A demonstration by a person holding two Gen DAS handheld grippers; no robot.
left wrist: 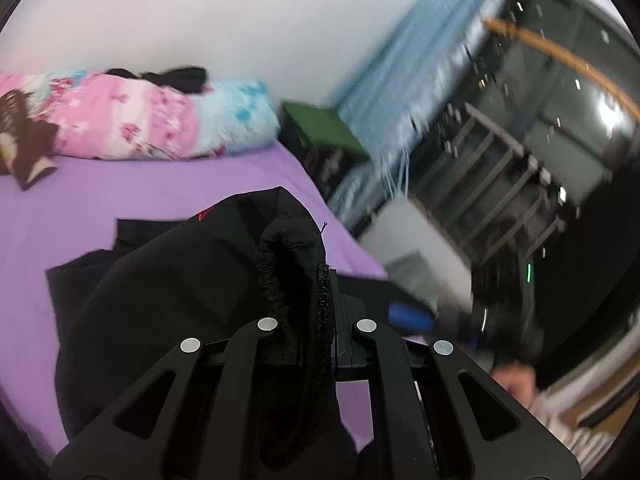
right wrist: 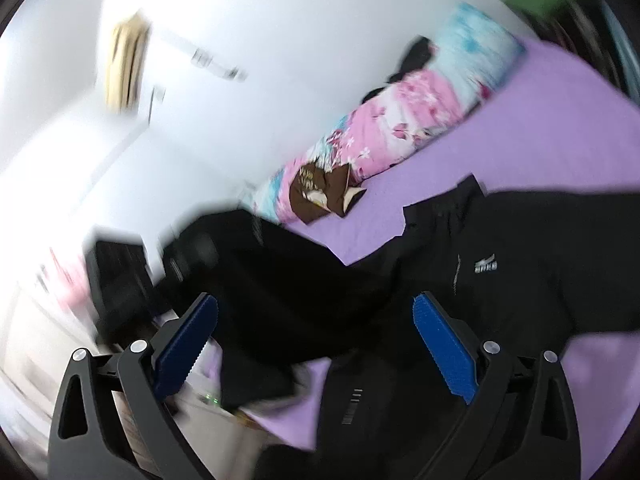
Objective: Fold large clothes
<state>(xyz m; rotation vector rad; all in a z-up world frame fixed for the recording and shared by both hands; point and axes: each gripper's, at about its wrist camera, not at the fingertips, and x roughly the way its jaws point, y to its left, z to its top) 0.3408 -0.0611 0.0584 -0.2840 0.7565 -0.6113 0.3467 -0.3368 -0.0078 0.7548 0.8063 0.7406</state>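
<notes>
Black jacket [right wrist: 500, 280] on the purple bed [left wrist: 160, 188]
Bare sheet along the far edge by the pillow [left wrist: 132, 120]; left gripper [left wrist: 316, 304] clamps a ribbed cuff (lifted), right gripper [right wrist: 316, 340] gapes empty.

jacket [right wrist: 500, 280] on bed [right wrist: 560, 120], pillow [right wrist: 400, 128] behind it against wall [right wrist: 280, 20]

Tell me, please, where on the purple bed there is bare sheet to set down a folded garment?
Bare purple sheet lies between the floral pillow along the wall and the black jacket. A smaller strip shows by the right gripper. The near side is crowded: jacket spread there, its cuff clamped in the left gripper.
</notes>
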